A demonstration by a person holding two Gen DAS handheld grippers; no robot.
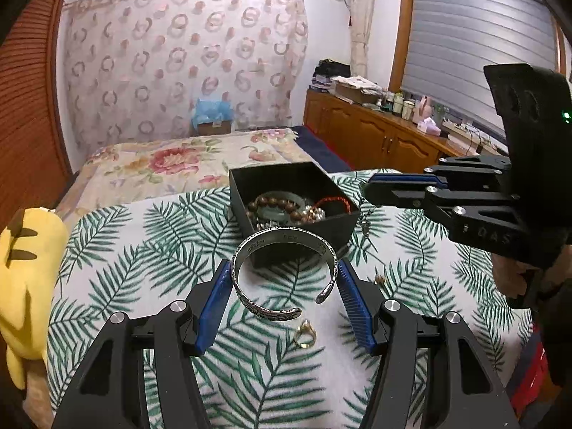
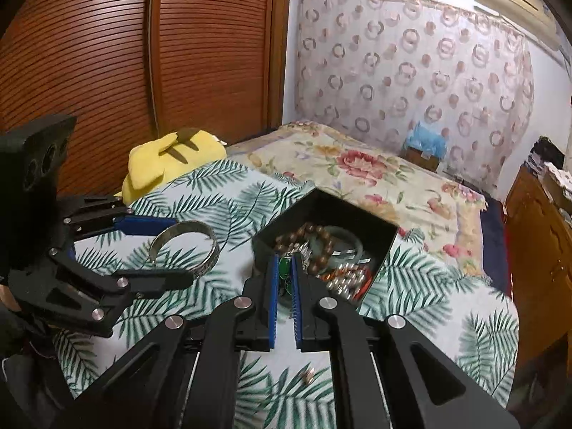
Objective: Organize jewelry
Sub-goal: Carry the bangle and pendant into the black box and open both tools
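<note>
My left gripper (image 1: 282, 279) is shut on a silver cuff bracelet (image 1: 282, 271), held above the leaf-print cloth just in front of the black jewelry box (image 1: 286, 186); the bracelet also shows in the right wrist view (image 2: 189, 246). The box holds wooden beads, a jade bangle (image 1: 282, 211) and a red cord. My right gripper (image 2: 285, 268) is shut on a green pendant (image 2: 285, 268) at the box's (image 2: 357, 214) near edge; a thin chain hangs below it in the left wrist view (image 1: 366, 221). A gold ring (image 1: 305, 336) lies on the cloth.
A small gold piece (image 1: 379, 279) lies right of the bracelet, and another small piece (image 2: 307, 375) lies on the cloth under my right gripper. A yellow plush toy (image 1: 25, 286) sits at the left edge. The floral bedspread (image 1: 171, 164) lies beyond the box, a wooden cabinet (image 1: 375, 132) at right.
</note>
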